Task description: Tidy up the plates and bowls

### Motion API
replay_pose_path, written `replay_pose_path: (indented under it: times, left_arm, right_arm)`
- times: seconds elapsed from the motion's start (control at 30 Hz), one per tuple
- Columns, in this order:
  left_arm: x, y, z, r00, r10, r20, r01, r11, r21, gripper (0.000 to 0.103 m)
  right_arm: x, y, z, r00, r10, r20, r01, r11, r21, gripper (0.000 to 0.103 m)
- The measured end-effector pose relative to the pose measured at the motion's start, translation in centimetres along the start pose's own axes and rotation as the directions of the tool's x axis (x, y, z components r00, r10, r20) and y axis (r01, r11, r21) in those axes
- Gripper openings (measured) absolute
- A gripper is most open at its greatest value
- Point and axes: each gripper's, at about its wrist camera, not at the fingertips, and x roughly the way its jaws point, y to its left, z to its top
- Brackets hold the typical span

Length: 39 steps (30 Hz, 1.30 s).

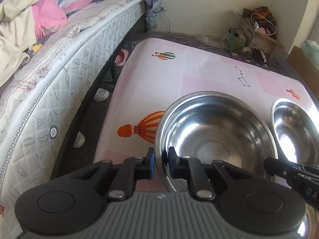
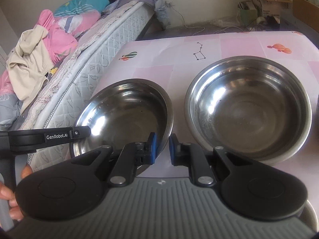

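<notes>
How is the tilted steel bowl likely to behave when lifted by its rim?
The steel bowl looks stiff and thin-walled, so probably light. Its polished rim may slip between the fingers. Clamped on both edges, it should be less likely to swing.

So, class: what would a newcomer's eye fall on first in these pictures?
Two shiny steel bowls on a pink balloon-print table: the left bowl is clamped at opposite rims by the left gripper and right gripper, the right bowl sits free beside it. A bed piled with clothes runs along the table's left.
</notes>
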Motion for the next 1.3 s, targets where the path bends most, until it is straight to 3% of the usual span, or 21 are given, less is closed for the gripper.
replay_pose_path:
  times: [0.37,0.63,0.93,1.3]
  left_arm:
    - [-2.8,-0.4,0.4,0.999,0.008,0.043,-0.009,1.000,0.018,0.015]
    - [-5.3,-3.0,1.7,0.996,-0.002,0.084,-0.003,0.998,0.057,0.015]
    - [-5.0,-9.2,3.3,0.995,-0.069,0.077,0.059,0.991,0.118,0.015]
    - [-0.9,-15.6,3.6,0.991,-0.134,-0.022,0.135,0.978,0.162,0.015]
  right_arm:
    - [-2.5,0.6,0.5,0.999,0.014,0.029,-0.013,0.999,-0.034,0.013]
    - [-5.6,-0.4,1.7,0.997,0.029,0.078,-0.027,0.999,-0.023,0.013]
    - [-9.3,-5.4,3.1,0.992,-0.014,0.125,0.011,1.000,0.021,0.013]
    - [-10.5,-13.7,4.0,0.986,-0.134,0.097,0.125,0.988,0.092,0.013]
